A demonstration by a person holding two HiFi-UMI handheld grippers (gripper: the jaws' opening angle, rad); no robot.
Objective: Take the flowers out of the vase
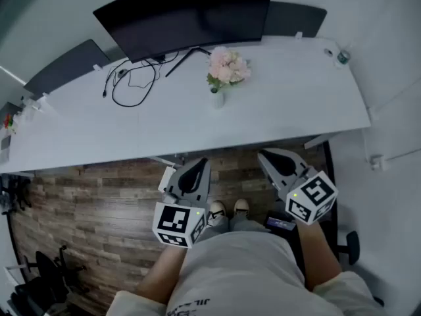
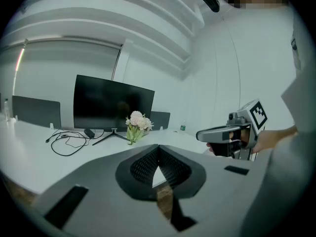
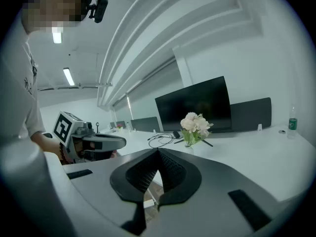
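A bunch of pale pink and white flowers (image 1: 228,66) stands in a small clear vase (image 1: 218,99) near the middle of the white desk (image 1: 296,104). The flowers (image 2: 138,122) also show far ahead in the left gripper view, and the flowers (image 3: 196,124) likewise in the right gripper view. Both grippers hang short of the desk's near edge, over the wooden floor, well away from the vase. My left gripper (image 1: 198,164) is shut with nothing in it. My right gripper (image 1: 266,155) is also shut and empty.
A black monitor (image 1: 187,12) stands behind the flowers, with a loop of black cable (image 1: 135,81) to its left. A small bottle (image 1: 343,56) sits at the desk's far right. Dark partition panels (image 1: 66,64) line the back edge. The person's shoes (image 1: 227,209) are below the desk edge.
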